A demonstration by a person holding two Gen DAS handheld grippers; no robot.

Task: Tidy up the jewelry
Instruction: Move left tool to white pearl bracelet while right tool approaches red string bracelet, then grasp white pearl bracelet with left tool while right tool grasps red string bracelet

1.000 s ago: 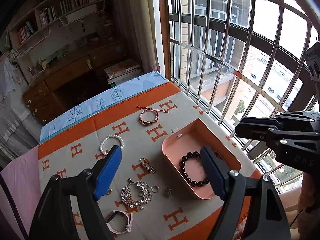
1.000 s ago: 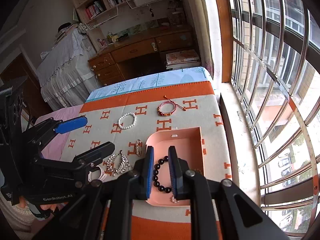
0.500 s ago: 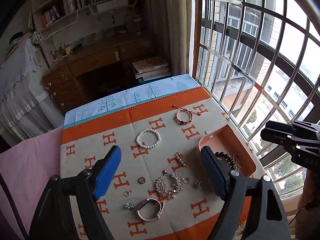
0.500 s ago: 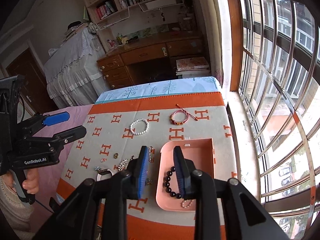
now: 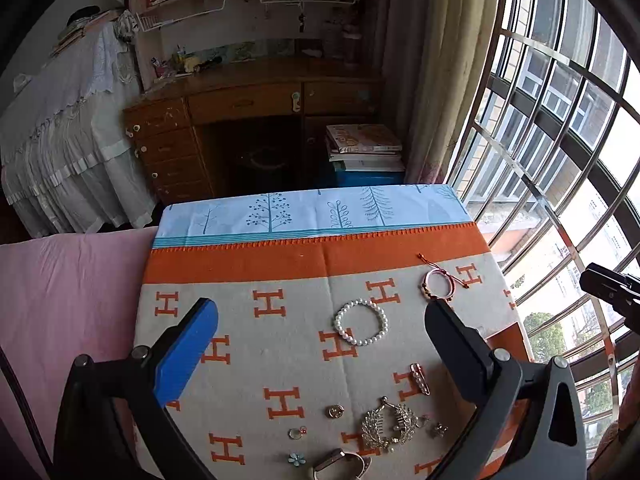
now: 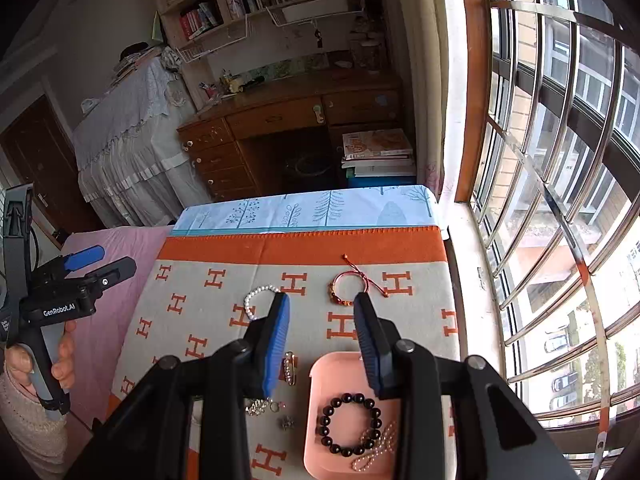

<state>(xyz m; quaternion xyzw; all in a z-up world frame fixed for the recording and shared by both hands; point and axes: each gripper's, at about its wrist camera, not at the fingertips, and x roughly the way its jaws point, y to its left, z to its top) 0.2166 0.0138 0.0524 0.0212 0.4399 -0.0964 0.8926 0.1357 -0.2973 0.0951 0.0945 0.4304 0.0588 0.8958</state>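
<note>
The left gripper [image 5: 320, 328] was opening its fingers wide above the table [image 5: 248, 360], with nothing between them. The right gripper [image 6: 322, 336] was opening too, empty. The black bracelet [image 6: 349, 424] lay in the pink tray [image 6: 316, 440]; the pearl bracelet [image 5: 361, 327] at 12 o'clock.

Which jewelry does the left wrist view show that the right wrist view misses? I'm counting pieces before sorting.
Only the left wrist view: a gold button charm, a blue flower charm and a watch-like band.
Only the right wrist view: the pink tray holding a dark bead bracelet and a pale chain.
Both: the pearl bracelet and red cord bracelet on the H-patterned cloth.
</note>
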